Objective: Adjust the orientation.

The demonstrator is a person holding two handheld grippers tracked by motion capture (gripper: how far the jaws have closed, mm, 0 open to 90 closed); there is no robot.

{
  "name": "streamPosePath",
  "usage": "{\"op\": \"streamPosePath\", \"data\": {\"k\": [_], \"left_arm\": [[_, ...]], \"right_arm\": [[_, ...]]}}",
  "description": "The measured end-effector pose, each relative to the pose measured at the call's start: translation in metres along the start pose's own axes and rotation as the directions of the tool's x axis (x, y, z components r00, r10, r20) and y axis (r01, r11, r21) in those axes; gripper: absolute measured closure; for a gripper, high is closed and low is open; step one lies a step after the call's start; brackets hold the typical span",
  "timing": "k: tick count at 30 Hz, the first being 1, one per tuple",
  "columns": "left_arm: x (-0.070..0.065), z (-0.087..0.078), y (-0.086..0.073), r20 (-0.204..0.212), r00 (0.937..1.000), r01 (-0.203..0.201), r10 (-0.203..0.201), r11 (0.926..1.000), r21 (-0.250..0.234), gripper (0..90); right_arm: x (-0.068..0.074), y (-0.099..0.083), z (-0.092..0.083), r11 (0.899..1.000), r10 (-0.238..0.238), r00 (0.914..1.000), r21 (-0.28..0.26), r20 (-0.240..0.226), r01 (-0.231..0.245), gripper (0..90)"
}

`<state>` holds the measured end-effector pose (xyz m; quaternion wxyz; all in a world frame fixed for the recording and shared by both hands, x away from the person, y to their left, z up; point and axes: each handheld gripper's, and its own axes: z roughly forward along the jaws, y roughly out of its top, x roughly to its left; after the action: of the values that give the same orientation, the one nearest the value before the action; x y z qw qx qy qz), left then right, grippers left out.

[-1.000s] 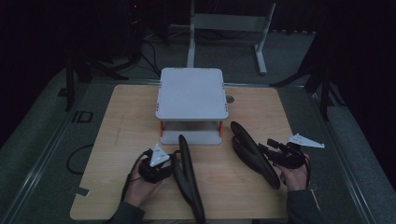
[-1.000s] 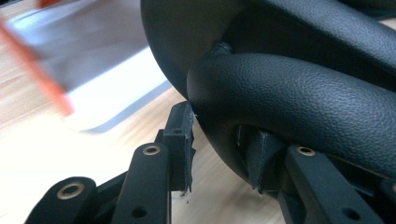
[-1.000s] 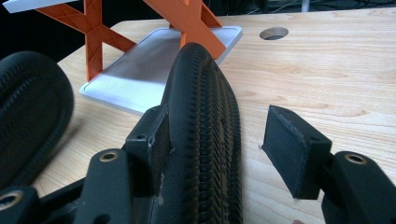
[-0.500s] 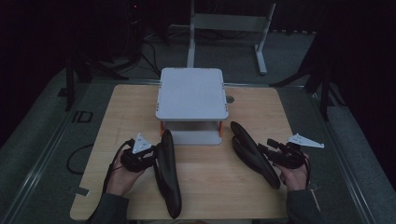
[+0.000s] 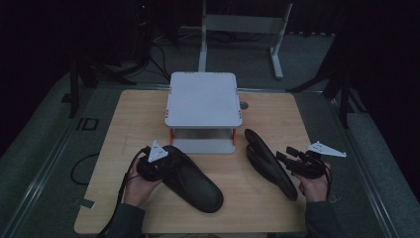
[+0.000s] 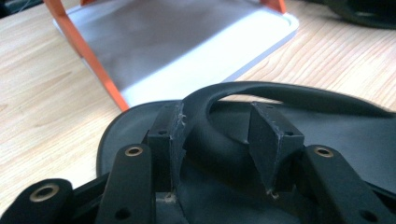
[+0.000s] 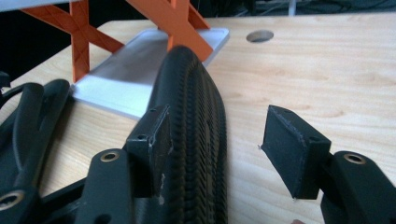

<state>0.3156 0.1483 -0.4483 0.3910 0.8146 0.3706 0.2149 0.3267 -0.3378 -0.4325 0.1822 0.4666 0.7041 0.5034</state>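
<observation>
Two black slippers lie on the wooden table [image 5: 129,129] in front of a small grey rack [image 5: 203,99] with orange legs. The left slipper [image 5: 190,181] lies flat, strap up. My left gripper [image 5: 153,166] is at its heel end. In the left gripper view the gripper [image 6: 217,140] is open astride the strap [image 6: 280,91], which touches one pad. The right slipper [image 5: 270,163] stands on its edge, ribbed sole [image 7: 196,116] facing my right gripper [image 5: 297,163]. That gripper [image 7: 219,140] is open, one pad against the sole and the other well apart.
The rack's lower tray [image 6: 177,46] rests on the table just beyond both slippers. A round hole [image 7: 259,35] is in the tabletop behind the rack. A cable [image 5: 79,168] hangs off the left edge. Metal stand legs [image 5: 237,29] are on the floor beyond.
My left hand has moved left and away from the table's front edge. Its slipper has gone from standing on edge to lying flat. The right gripper and slipper have not moved.
</observation>
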Motion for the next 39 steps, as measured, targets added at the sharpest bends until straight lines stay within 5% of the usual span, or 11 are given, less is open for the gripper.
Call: {"op": "streamPosePath", "data": {"k": [7, 18, 22, 23, 29, 34, 39], "left_arm": [[-0.003, -0.002, -0.006, -0.039, 0.9985, 0.037, -0.038, 0.9987, -0.035, 47.9], [-0.004, -0.004, -0.010, -0.053, 0.9969, 0.055, -0.058, 0.9971, -0.052, 44.1], [-0.004, -0.005, -0.011, -0.050, 0.9966, 0.062, -0.065, 0.9964, -0.058, 43.3], [-0.004, -0.005, -0.011, -0.045, 0.9969, 0.062, -0.064, 0.9964, -0.059, 43.3], [-0.004, -0.005, -0.011, -0.047, 0.9967, 0.063, -0.066, 0.9962, -0.059, 43.0], [-0.005, -0.005, -0.011, -0.049, 0.9964, 0.067, -0.070, 0.9960, -0.060, 43.0], [-0.005, -0.005, -0.011, -0.047, 0.9963, 0.069, -0.072, 0.9959, -0.059, 42.7]], "right_arm": [[0.015, 0.011, -0.006, 0.998, -0.046, 0.9985, -0.032, -0.029, 0.045, 40.8], [0.028, 0.011, 0.008, 0.996, -0.089, 0.9941, 0.017, -0.063, 0.090, 40.6], [0.024, 0.008, 0.014, 0.995, -0.083, 0.9960, 0.058, -0.033, 0.085, 41.7], [0.021, 0.007, 0.013, 0.993, -0.097, 0.9952, 0.062, 0.012, 0.096, 41.8], [0.009, 0.010, 0.006, 0.998, -0.059, 0.9965, 0.037, 0.059, 0.057, 42.7], [-0.004, 0.013, -0.001, 0.999, -0.032, 0.9826, 0.049, 0.183, 0.023, 46.1], [-0.011, 0.010, -0.005, 0.999, -0.002, 0.9775, 0.039, 0.211, -0.007, 47.4]]}}
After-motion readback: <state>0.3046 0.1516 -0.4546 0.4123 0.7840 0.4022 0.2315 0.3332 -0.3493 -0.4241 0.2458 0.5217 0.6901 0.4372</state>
